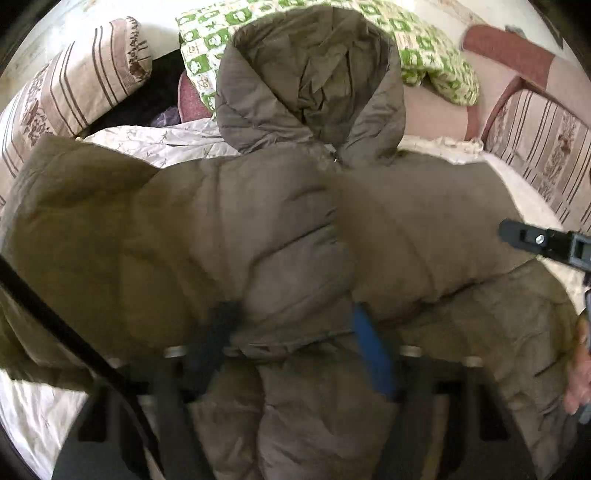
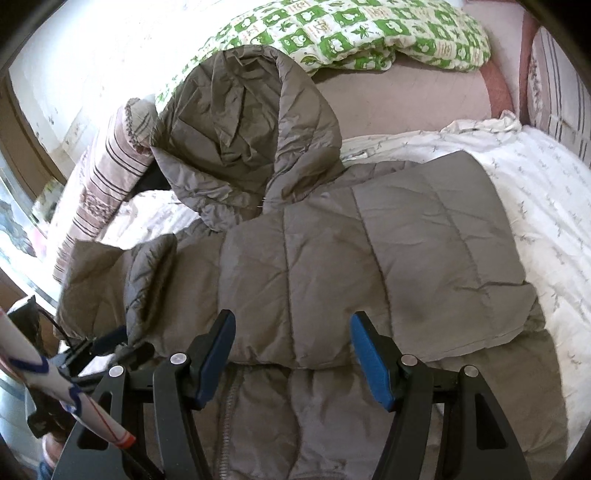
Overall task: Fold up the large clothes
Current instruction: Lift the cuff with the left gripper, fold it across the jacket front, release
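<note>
A grey-brown hooded puffer jacket (image 2: pixel 332 258) lies flat on the bed, with its hood (image 2: pixel 243 122) toward the pillows. One sleeve (image 2: pixel 424 240) is folded across the chest and the other sleeve (image 2: pixel 147 280) is turned in at the left. My right gripper (image 2: pixel 291 350) hovers open over the lower edge of the folded sleeve, with nothing pinched. My left gripper (image 1: pixel 291 339) is blurred and stands open, with a puffy fold of the jacket (image 1: pixel 258 240) lying between its fingers. In the right wrist view the left gripper (image 2: pixel 110 343) sits beside the turned-in sleeve. One right finger (image 1: pixel 524 236) shows in the left wrist view.
The bed's white sheet (image 2: pixel 535 206) shows to the right of the jacket. A green-and-white patterned quilt (image 2: pixel 351 33) lies behind the hood. Striped cushions (image 1: pixel 74 92) line the left and a striped bed end (image 1: pixel 546 147) the right. A person's hand (image 1: pixel 578 376) is at the right edge.
</note>
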`<action>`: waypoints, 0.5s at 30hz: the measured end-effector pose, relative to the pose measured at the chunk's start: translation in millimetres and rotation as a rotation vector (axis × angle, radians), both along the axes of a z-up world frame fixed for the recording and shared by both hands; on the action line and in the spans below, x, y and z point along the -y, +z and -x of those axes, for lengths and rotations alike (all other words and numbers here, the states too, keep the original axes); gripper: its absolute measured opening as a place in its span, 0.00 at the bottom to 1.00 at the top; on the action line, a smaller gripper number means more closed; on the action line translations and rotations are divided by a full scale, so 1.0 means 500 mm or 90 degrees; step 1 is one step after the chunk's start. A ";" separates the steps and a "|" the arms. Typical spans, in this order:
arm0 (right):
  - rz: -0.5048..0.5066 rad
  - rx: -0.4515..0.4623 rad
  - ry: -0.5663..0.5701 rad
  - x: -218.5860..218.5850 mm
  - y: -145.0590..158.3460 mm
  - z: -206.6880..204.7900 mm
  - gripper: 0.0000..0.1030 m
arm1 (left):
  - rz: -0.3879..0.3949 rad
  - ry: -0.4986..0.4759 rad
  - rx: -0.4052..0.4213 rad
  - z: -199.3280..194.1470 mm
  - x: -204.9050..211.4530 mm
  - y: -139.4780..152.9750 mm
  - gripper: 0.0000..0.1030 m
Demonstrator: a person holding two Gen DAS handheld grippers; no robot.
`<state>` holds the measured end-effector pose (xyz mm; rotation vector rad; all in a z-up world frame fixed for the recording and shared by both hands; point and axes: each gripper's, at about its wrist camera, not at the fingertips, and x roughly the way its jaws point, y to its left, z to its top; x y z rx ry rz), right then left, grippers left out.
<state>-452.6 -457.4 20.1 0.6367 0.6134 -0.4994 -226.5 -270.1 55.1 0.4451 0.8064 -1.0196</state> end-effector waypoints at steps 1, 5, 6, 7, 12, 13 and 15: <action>-0.012 0.011 0.005 -0.002 0.002 0.001 0.68 | 0.006 -0.008 0.006 0.008 -0.002 0.011 0.69; -0.038 0.043 0.027 -0.017 0.012 -0.002 0.68 | 0.050 -0.013 0.019 0.022 -0.036 0.080 0.69; -0.039 0.047 0.031 -0.023 0.015 -0.003 0.68 | 0.065 -0.010 0.019 0.017 -0.045 0.101 0.69; -0.043 0.057 0.040 -0.031 0.020 -0.006 0.68 | 0.092 -0.001 0.022 0.012 -0.066 0.133 0.69; -0.134 0.102 0.096 -0.066 0.010 -0.037 0.68 | 0.171 0.136 0.050 -0.059 -0.187 0.242 0.75; -0.164 0.108 0.113 -0.079 0.003 -0.056 0.68 | 0.175 0.184 0.058 -0.082 -0.220 0.249 0.77; -0.196 0.117 0.132 -0.097 -0.005 -0.082 0.68 | 0.156 0.275 0.090 -0.118 -0.264 0.238 0.77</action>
